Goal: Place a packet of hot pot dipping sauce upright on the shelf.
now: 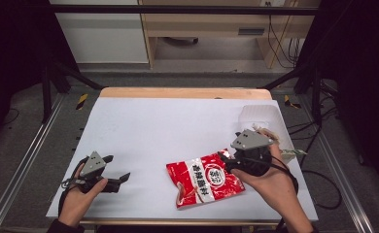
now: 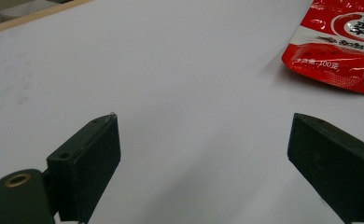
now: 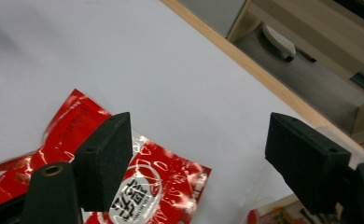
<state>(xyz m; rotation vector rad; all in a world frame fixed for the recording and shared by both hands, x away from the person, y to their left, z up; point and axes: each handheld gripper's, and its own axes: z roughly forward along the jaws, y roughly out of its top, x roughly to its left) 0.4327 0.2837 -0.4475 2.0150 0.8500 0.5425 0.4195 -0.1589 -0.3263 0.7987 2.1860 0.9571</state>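
Tongs first: my left tongs (image 1: 113,171) rest low at about eight o'clock on the white surface (image 1: 178,121), jaws spread wide with nothing between them, well apart from the work. Toward five o'clock lies the red snack bag (image 1: 204,183), flat, its printed face up. My right tongs (image 1: 229,161) hover at the bag's two o'clock corner, jaws also wide apart and gripping nothing; in the right gripper view the bag (image 3: 138,186) sits under the left jaw, not between both. To take it cleanly, I judge I should shift toward eight o'clock until the bag's sealed edge sits between the jaws, dip low, and pinch the flat seam, not the puffed middle. A clear tray (image 1: 261,116) waits at one o'clock.
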